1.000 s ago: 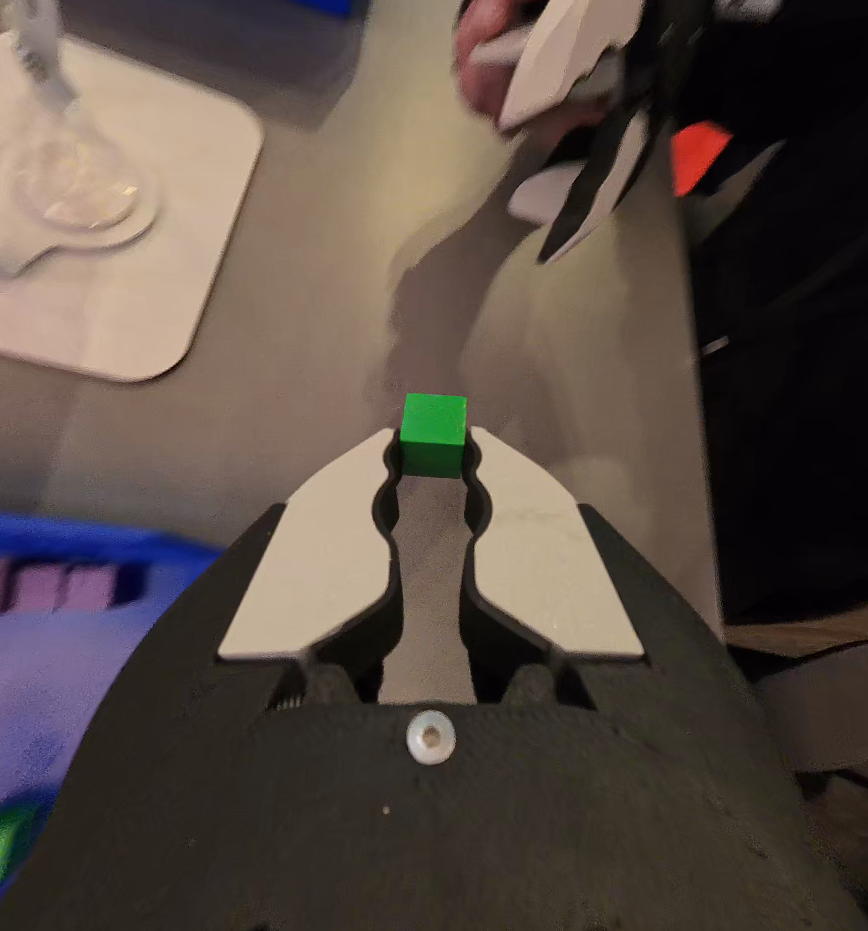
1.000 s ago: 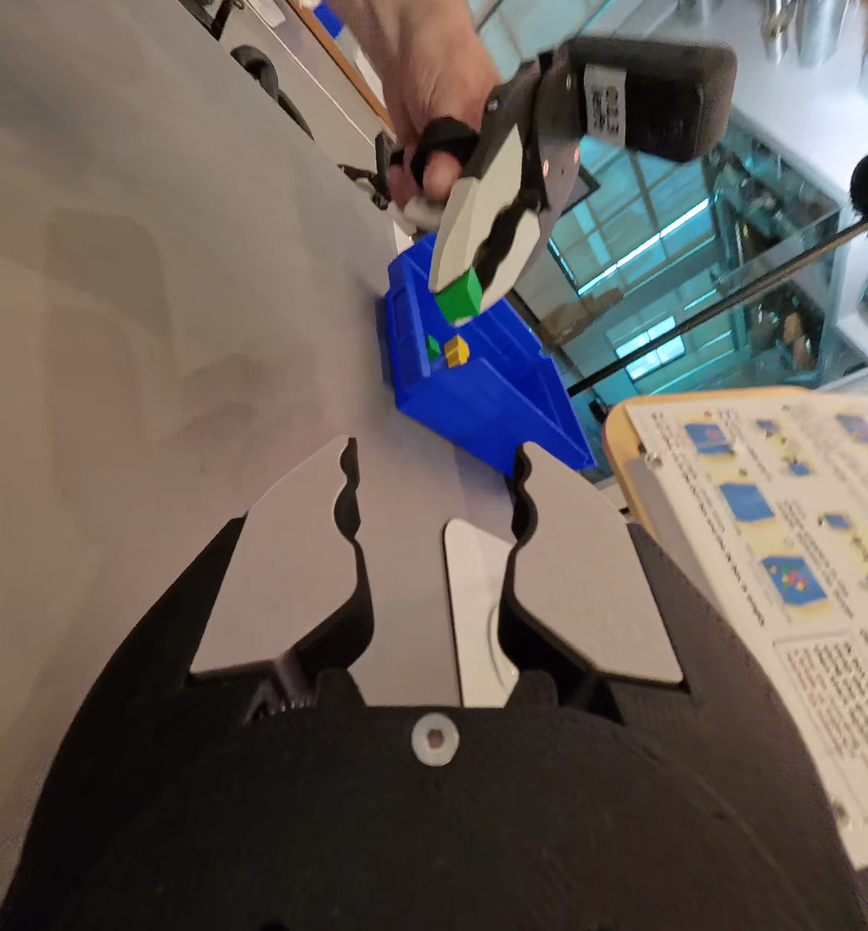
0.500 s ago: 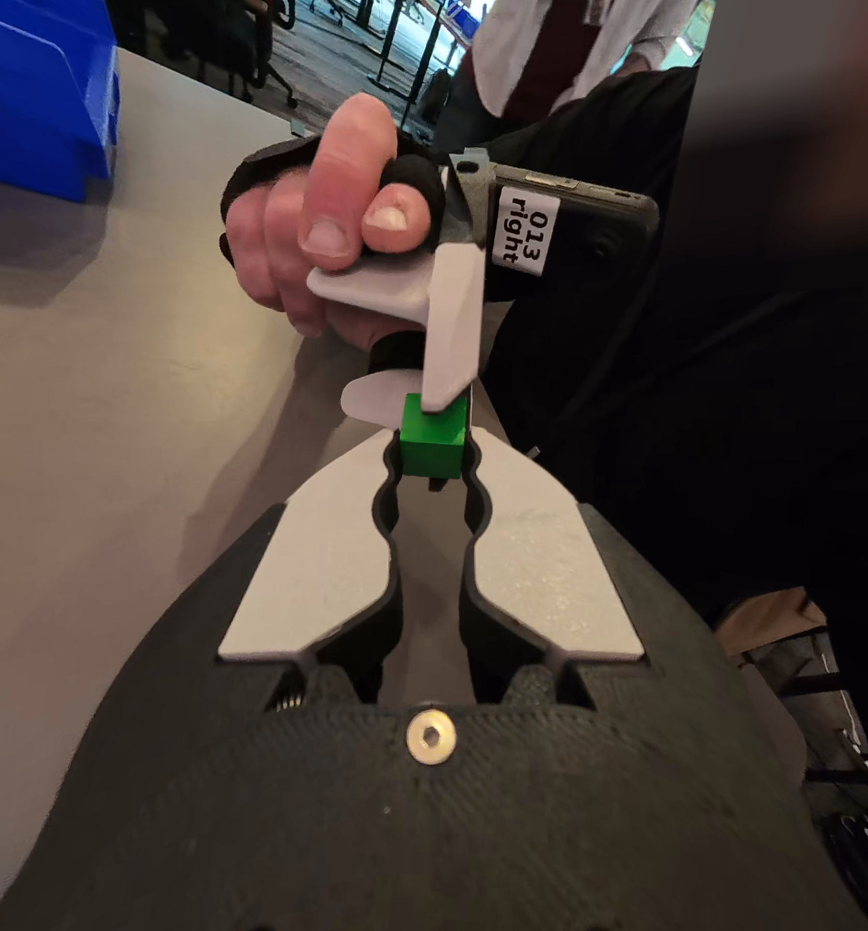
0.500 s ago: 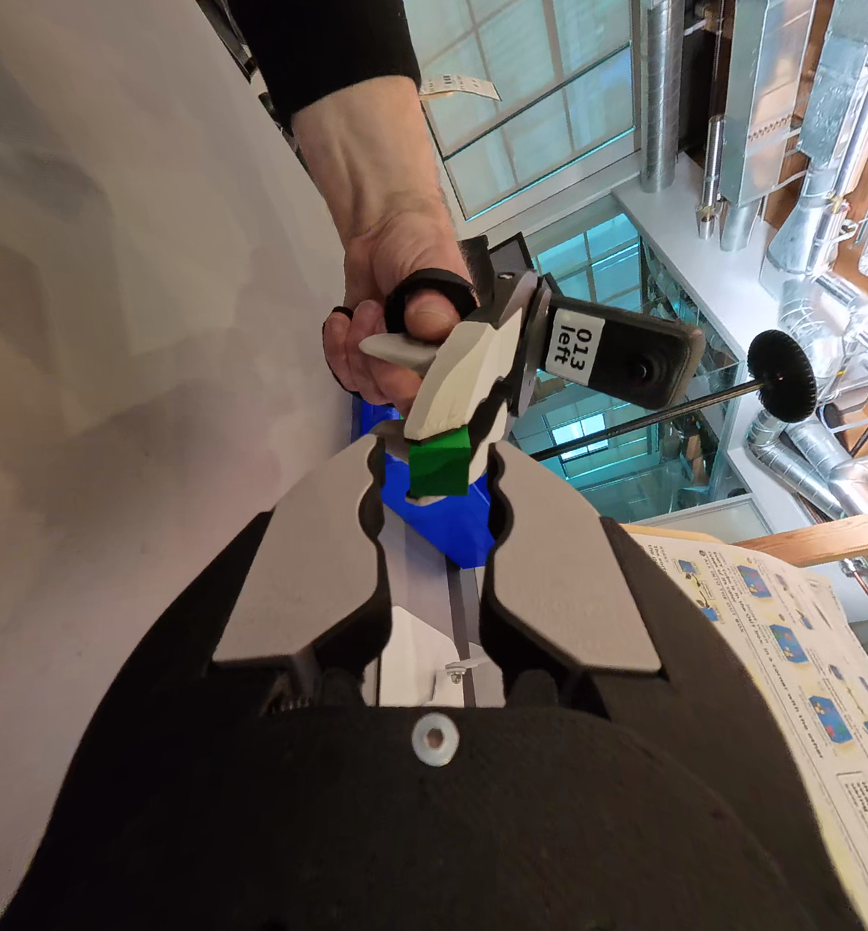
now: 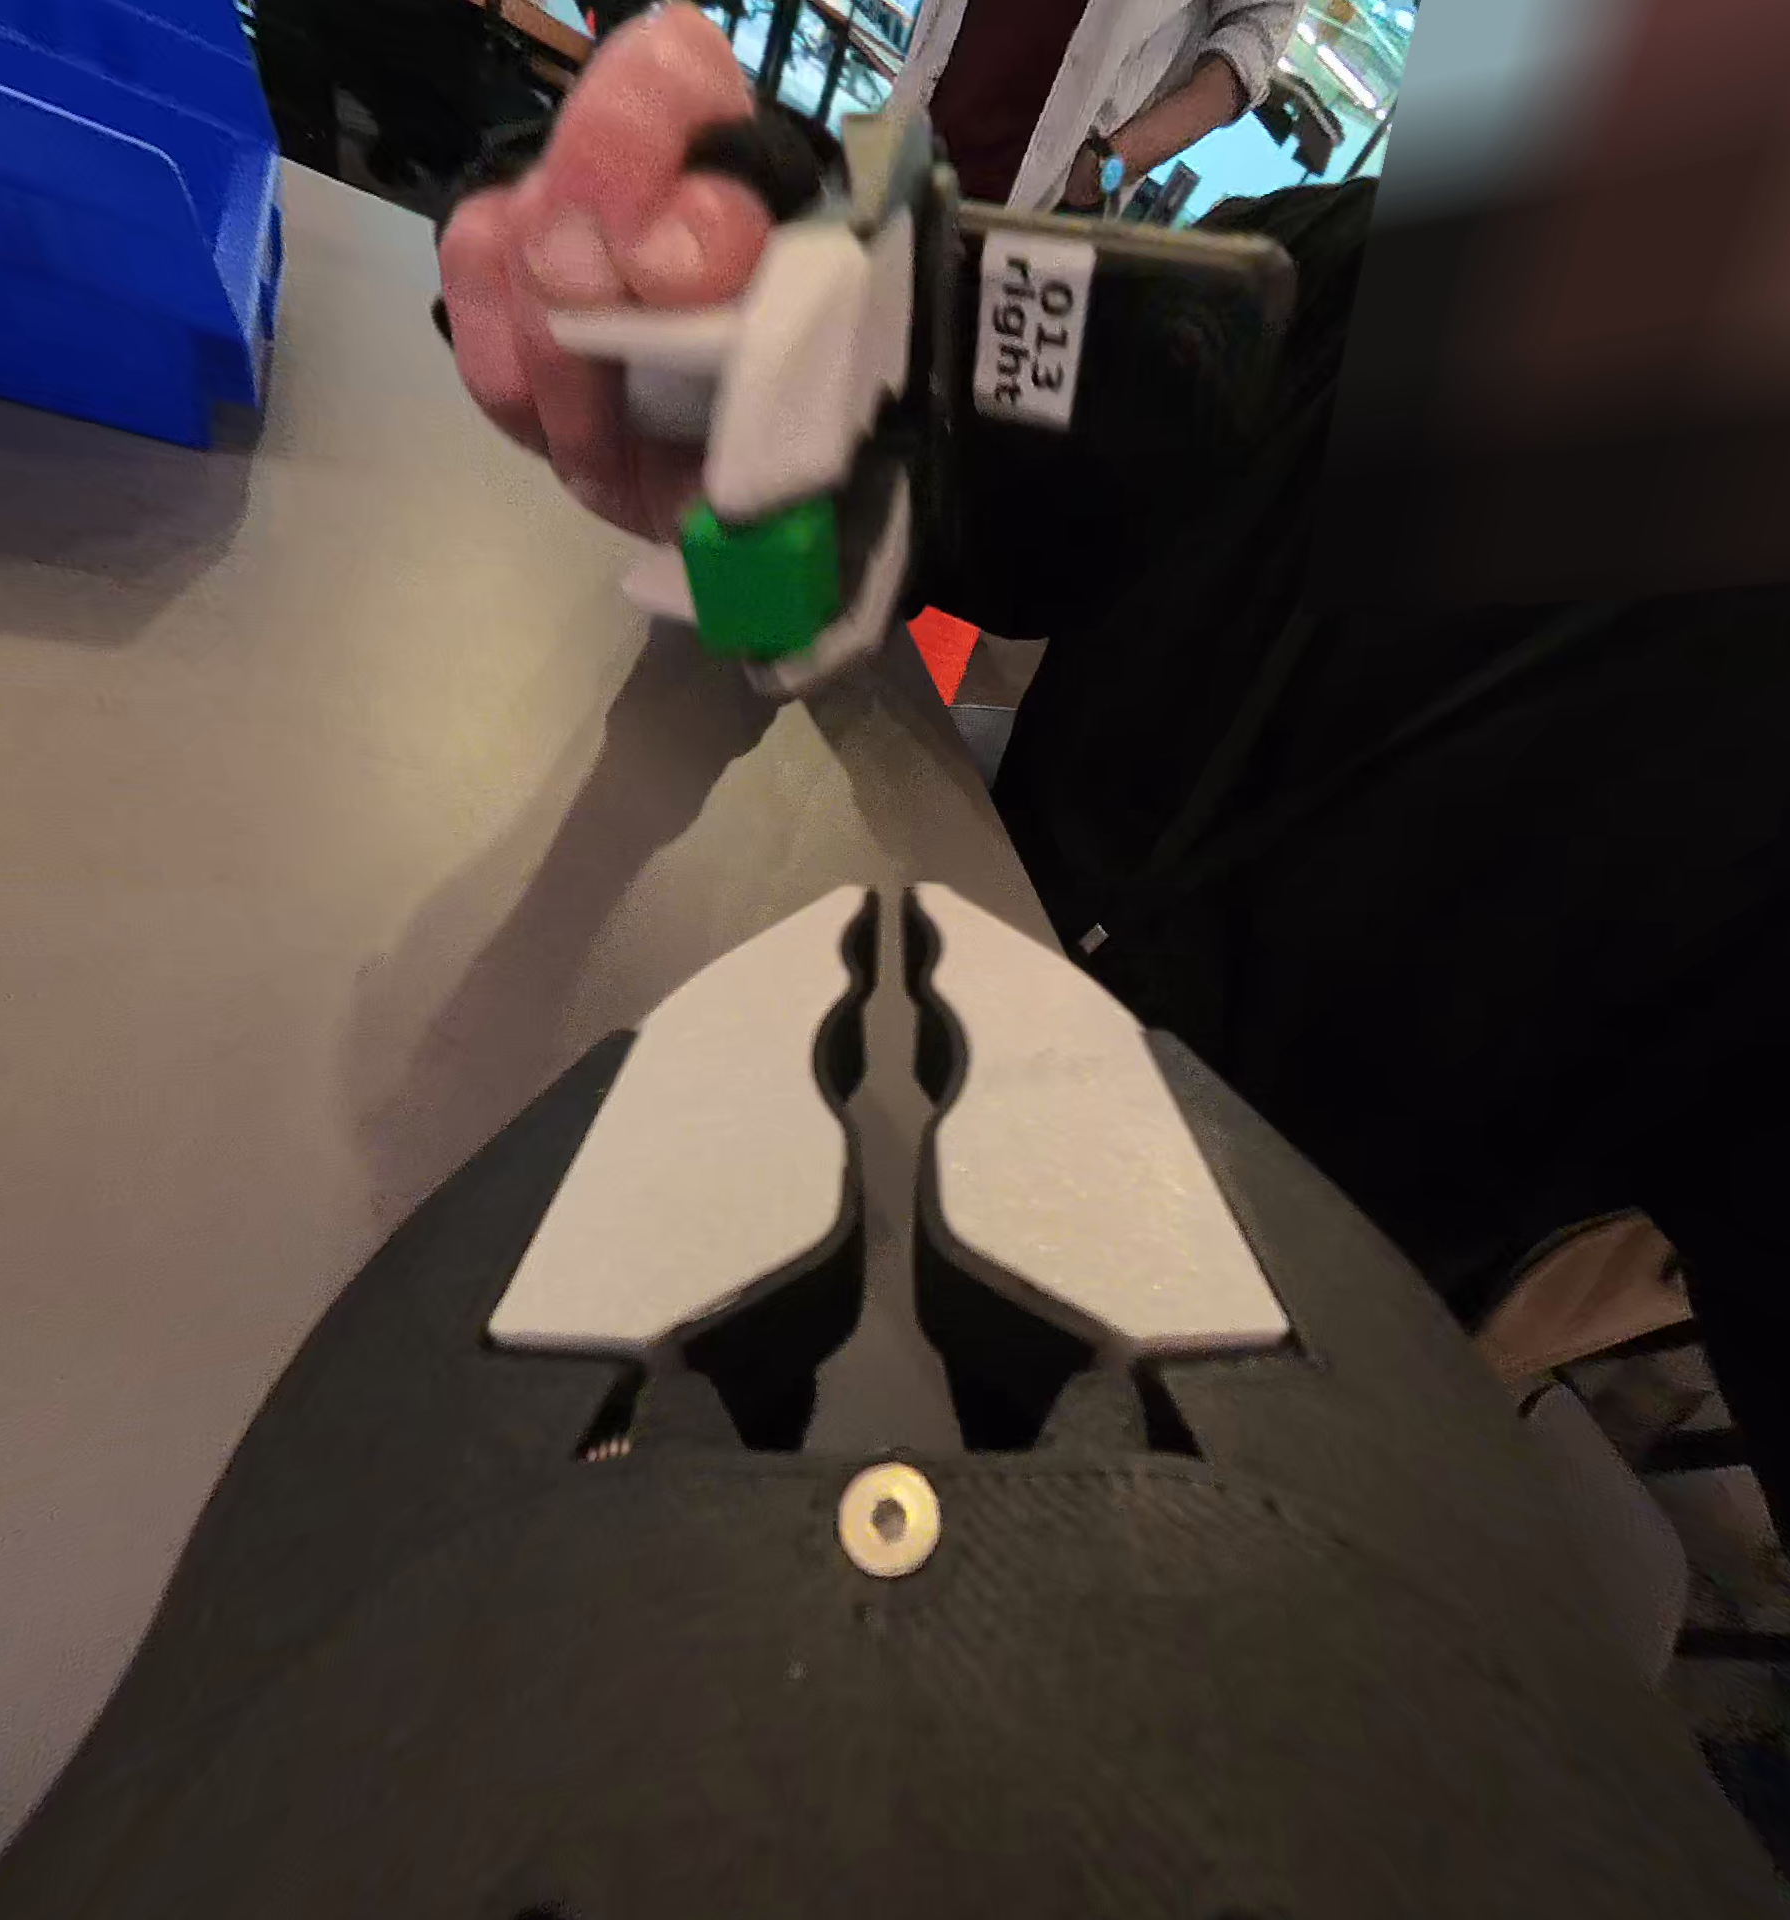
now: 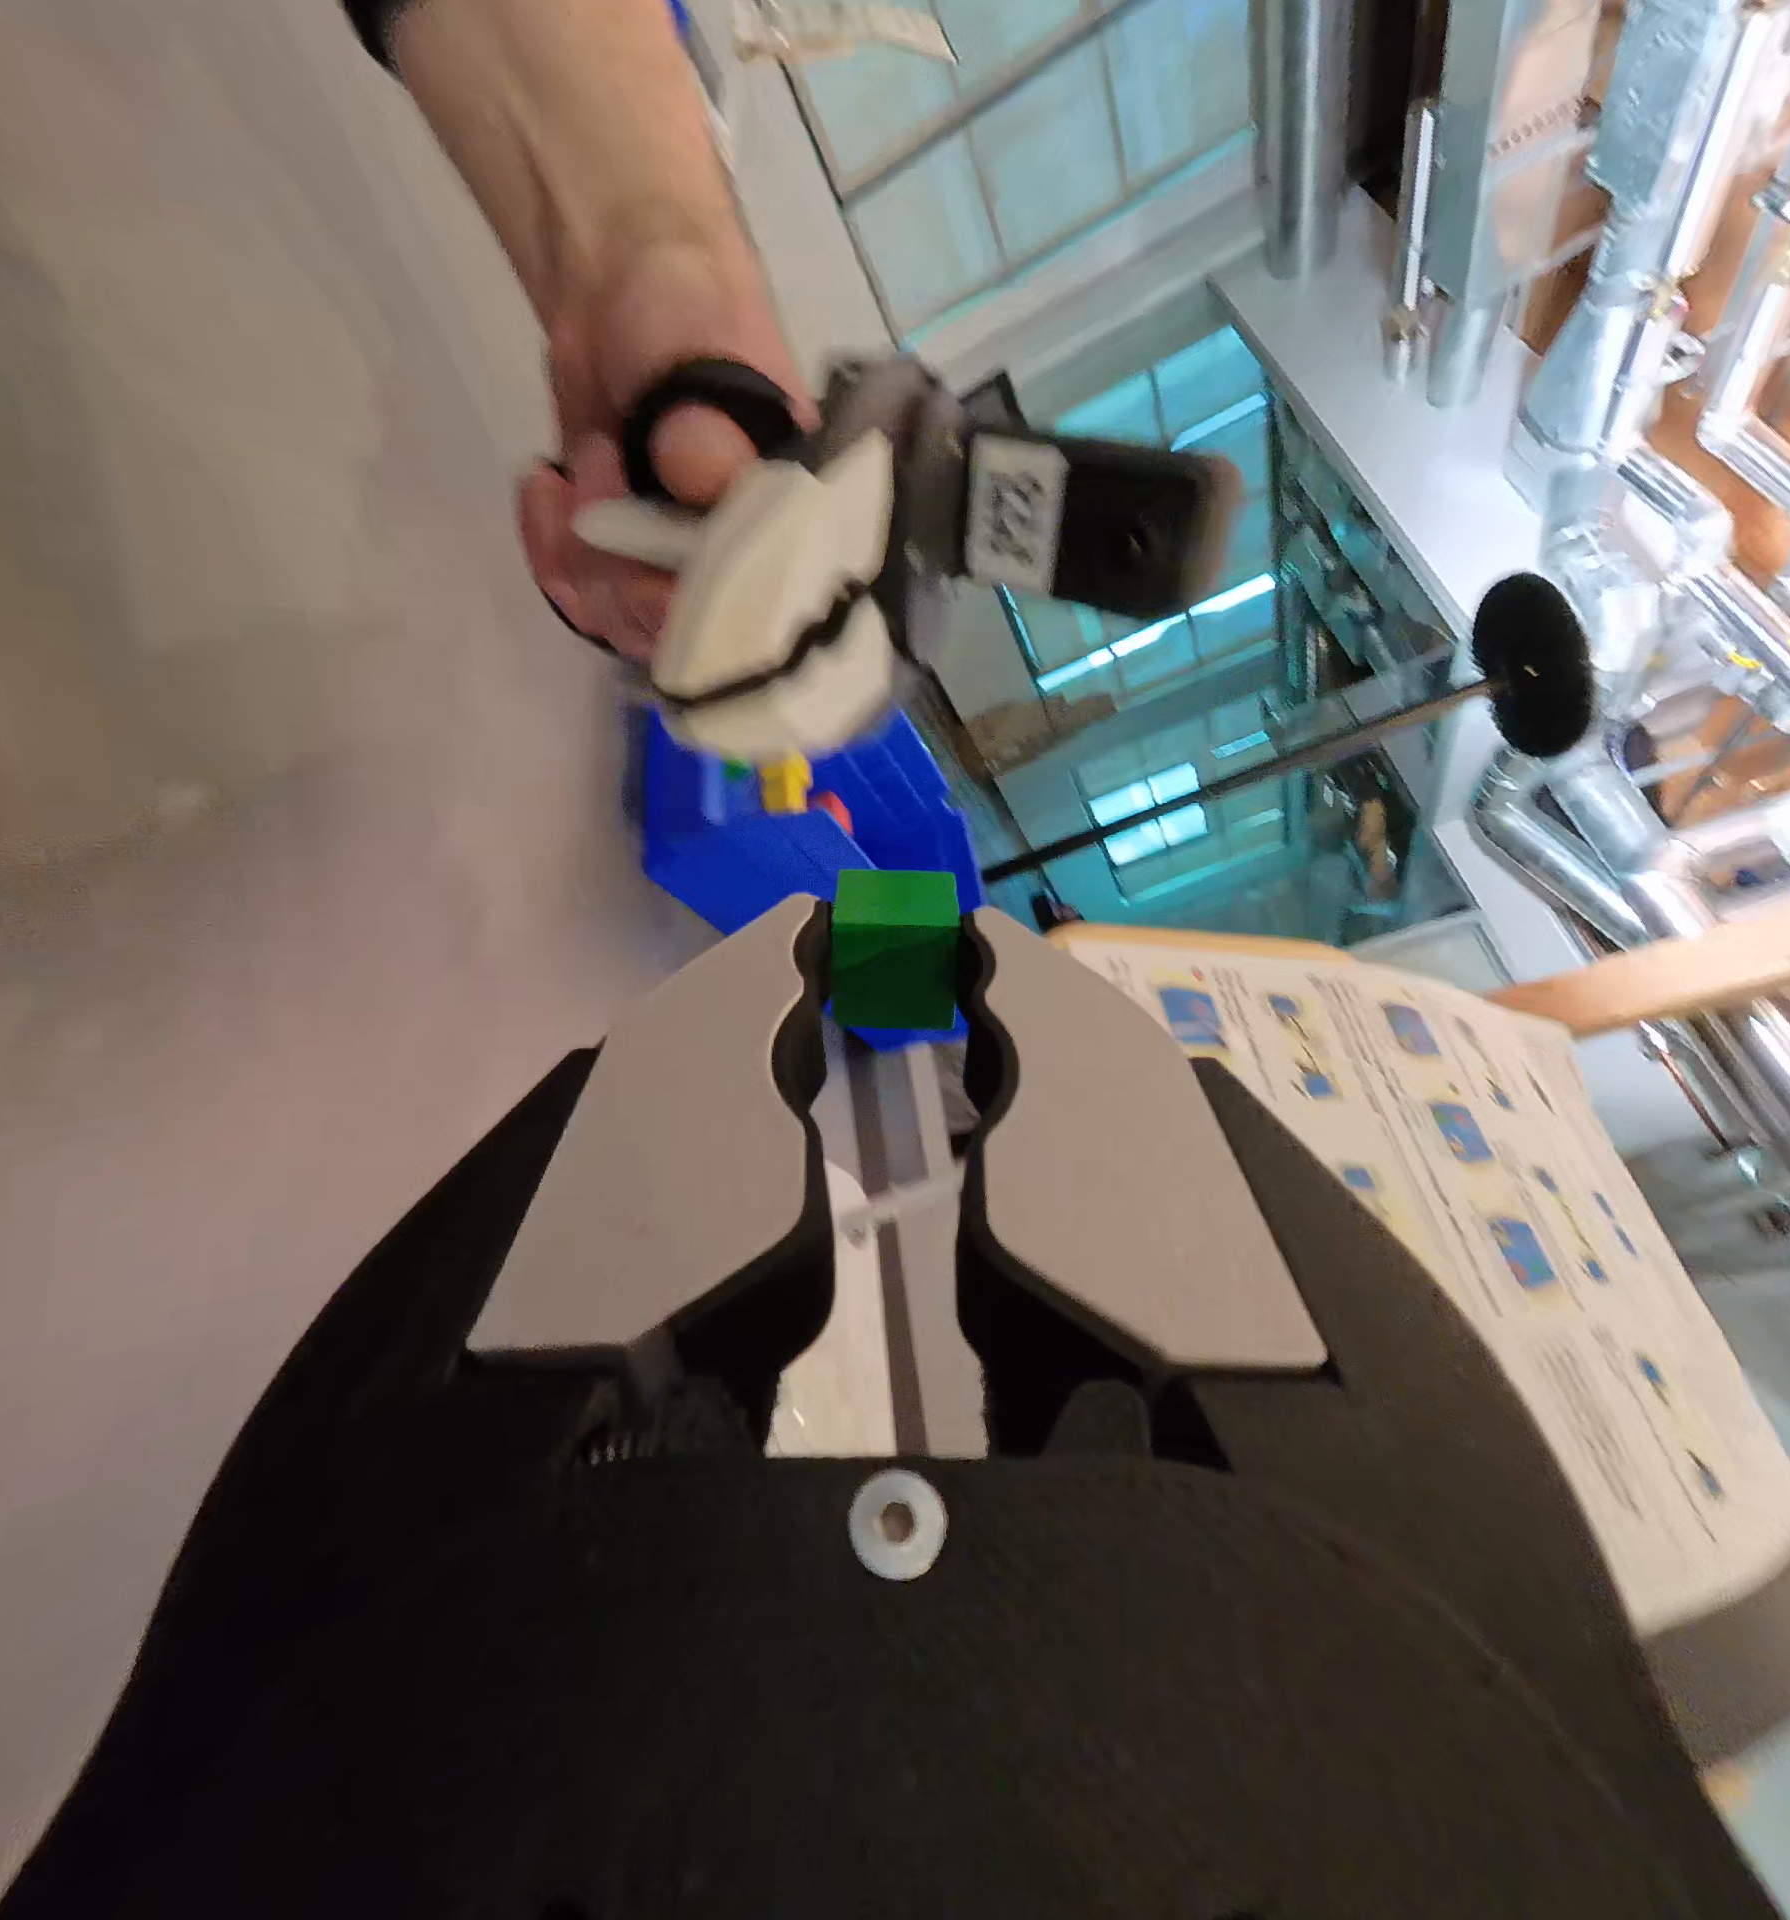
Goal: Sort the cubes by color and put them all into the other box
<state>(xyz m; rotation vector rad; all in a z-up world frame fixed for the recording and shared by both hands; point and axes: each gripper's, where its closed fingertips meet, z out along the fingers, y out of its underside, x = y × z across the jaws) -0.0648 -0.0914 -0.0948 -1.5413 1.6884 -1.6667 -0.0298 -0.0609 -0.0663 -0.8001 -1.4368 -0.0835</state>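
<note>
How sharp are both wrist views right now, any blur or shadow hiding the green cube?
Left wrist view: green cube and right gripper motion-blurred; shadow on the table. Right wrist view: cube crisp, left gripper smeared.

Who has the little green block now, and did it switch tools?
Yes. The left tool let go of the green block and has shut empty. The right tool closed on it and pulled away. The blue box stayed on the table.

White label with dark print on the right gripper's camera housing (image 5: 1031, 338), similar blurred label (image 6: 1016, 514) opposite, printed instruction sheet (image 6: 1442, 1174) (illustrated, text too small).
</note>
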